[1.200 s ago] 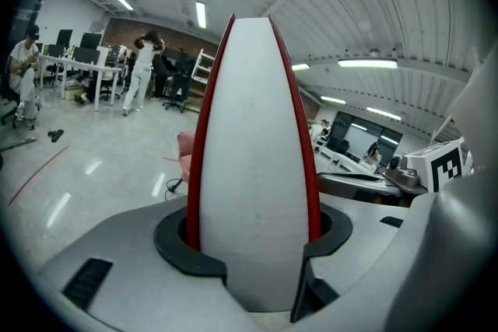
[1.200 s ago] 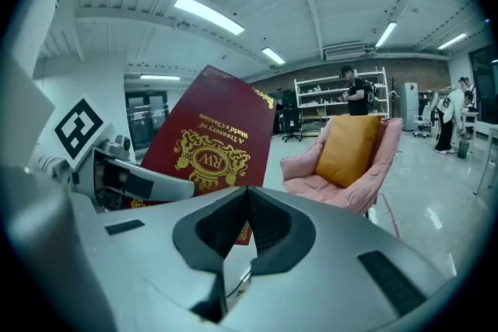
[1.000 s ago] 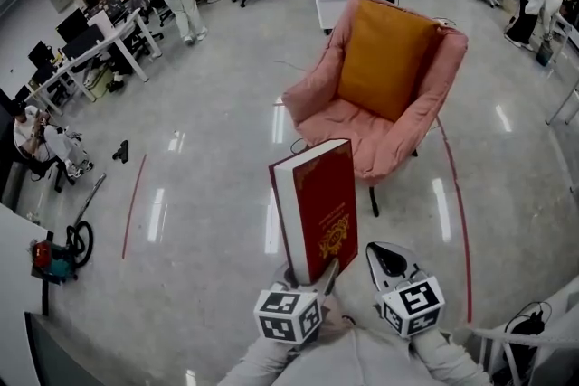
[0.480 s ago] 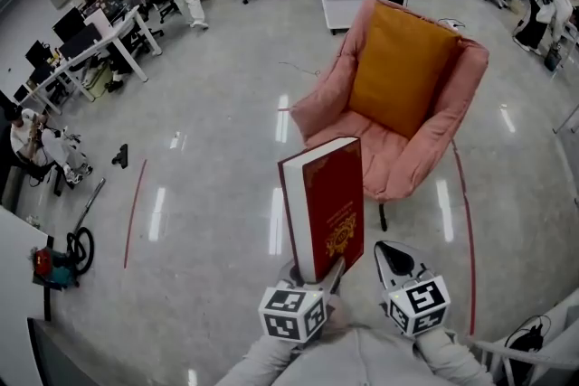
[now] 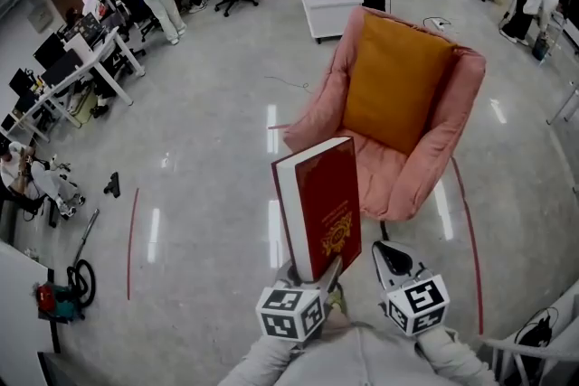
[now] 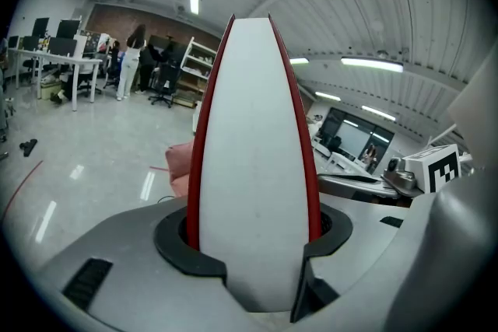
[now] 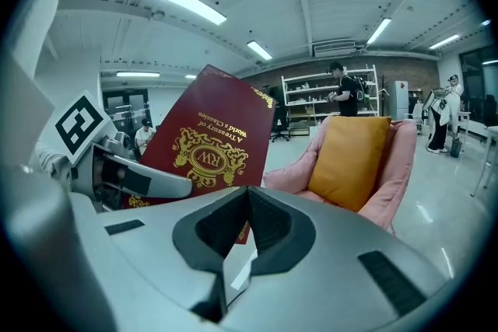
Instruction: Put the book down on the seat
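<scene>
**Book held upright in front of the armchair, placement not yet begun**

Book [image 5: 318, 203]: a thick hardback with rigid dark red covers, a gold emblem and gold lettering on the front, and a smooth white page block. It stands on end in the air on the near side of the armchair [image 5: 457, 117], its top edge close to the chair's front. It is well above the seat [image 5: 398, 181] and touches nothing there.

The left gripper [image 6: 253, 233] clamps the book at its lower end. Its jaws are spread wide around the full thickness, with one dark pad on each cover.

I judge the step in hand to be the carry toward the armchair. The next move calls for bringing the book forward over the seat, tipping it from upright to flat and lowering it before the jaws let go.

The seat is soft, quilted pink fabric, dished and sloping toward the back, so a stiff flat book may slide or tilt there.

A plump mustard cushion [image 5: 396, 86] leans against the armchair's back, leaving the front of the seat free.

The right gripper [image 7: 247, 225] sits just right of the book, also on the near side of the armchair. Its jaws are together with nothing in them.

Around the armchair lies a glossy grey floor [image 5: 208, 149].
</scene>
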Tool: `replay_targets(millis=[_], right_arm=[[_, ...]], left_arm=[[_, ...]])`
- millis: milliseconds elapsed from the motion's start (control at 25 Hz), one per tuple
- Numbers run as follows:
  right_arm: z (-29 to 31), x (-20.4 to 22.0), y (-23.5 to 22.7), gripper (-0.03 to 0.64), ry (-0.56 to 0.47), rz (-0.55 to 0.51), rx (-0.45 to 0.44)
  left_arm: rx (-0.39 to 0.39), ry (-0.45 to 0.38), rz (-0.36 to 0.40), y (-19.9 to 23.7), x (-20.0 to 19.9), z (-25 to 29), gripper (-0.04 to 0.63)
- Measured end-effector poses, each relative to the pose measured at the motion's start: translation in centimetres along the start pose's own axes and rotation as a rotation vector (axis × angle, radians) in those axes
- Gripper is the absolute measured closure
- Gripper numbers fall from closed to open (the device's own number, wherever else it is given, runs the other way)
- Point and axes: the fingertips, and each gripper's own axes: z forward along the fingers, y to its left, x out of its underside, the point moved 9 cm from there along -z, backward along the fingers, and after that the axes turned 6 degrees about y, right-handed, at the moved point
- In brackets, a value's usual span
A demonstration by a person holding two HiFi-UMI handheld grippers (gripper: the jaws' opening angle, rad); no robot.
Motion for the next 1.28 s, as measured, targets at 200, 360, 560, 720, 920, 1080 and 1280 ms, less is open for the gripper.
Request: replay_targets(millis=[200, 360, 560, 720, 920, 1080, 1280], right_arm=[[2.8, -1.5, -1.0, 0.612, -0.008, 0.014, 0.033], [4.9, -2.3, -1.4, 0.612, -0.013, 0.024, 0.050], [6.5, -2.5, -2.2, 0.612, -0.002, 0.034, 0.061], [6.5, -2.4, -2.8, 0.612, 0.015, 0.053, 0.081], [6.8, -1.9, -3.9, 0.612, 0.030, 0.089, 0.108], [7.6, -1.4, -5.8, 0.612, 0.056, 0.100, 0.110], [10.0, -1.4, -8.6, 0.612, 0.092, 0.099, 0.083]], left_arm=[[0.019, 0.005, 0.018, 2.4, -2.5, 1.9, 0.348], [0.029, 0.014, 0.024, 4.2, -3.8, 3.2, 0.348], [0.038, 0.028, 0.019, 5.5, -4.9, 4.7, 0.348], [0.043, 0.048, 0.017, 5.9, -5.0, 5.5, 0.348], [0.041, 0.078, 0.005, 6.6, -4.8, 7.0, 0.348], [0.039, 0.112, -0.004, 6.7, -4.7, 9.2, 0.348], [0.026, 0.156, -0.008, 7.0, -5.1, 12.9, 0.348]])
